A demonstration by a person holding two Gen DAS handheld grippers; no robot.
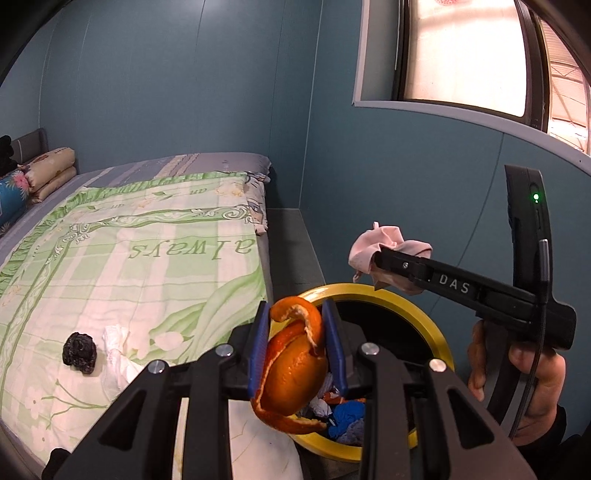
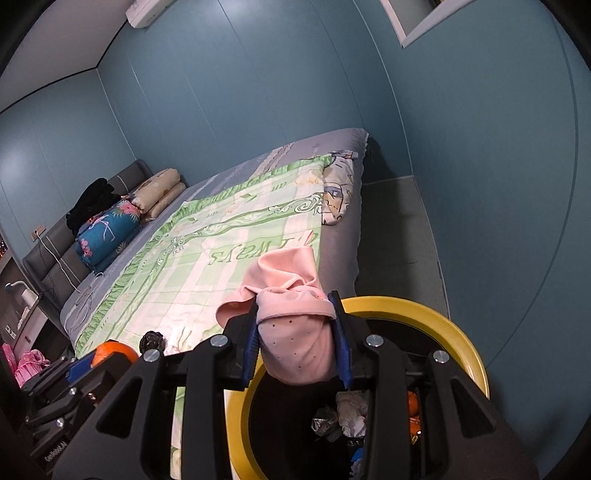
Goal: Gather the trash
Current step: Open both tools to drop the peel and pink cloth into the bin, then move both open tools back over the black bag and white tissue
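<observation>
Left wrist view: bed [image 1: 122, 258] with green quilt, beside it the yellow-rimmed trash bin [image 1: 436, 332]. Left tongs [image 1: 297, 347] clamp an orange peel [image 1: 295, 369] over the bin's rim. Right tongs [image 2: 295, 339] pinch a pink cloth [image 2: 295, 332] above the bin. Black lump [image 1: 79, 349] lies on the quilt.

We take this for a home bedroom. A wide bed [image 2: 258, 206] stretches ahead of the jaws, covered by a green-checked quilt [image 1: 122, 273] printed "always". At its far end we note a padded grey headboard [image 2: 55, 254], folded pillows [image 2: 159, 195] and a rolled floral blanket [image 2: 107, 232]. Teal walls [image 1: 166, 92] all round, a window [image 1: 469, 55] up to the right, an air conditioner [image 2: 147, 11] high on the wall. A yellow-rimmed trash bin [image 2: 469, 354] stands just below the jaws, beside the bed.
</observation>
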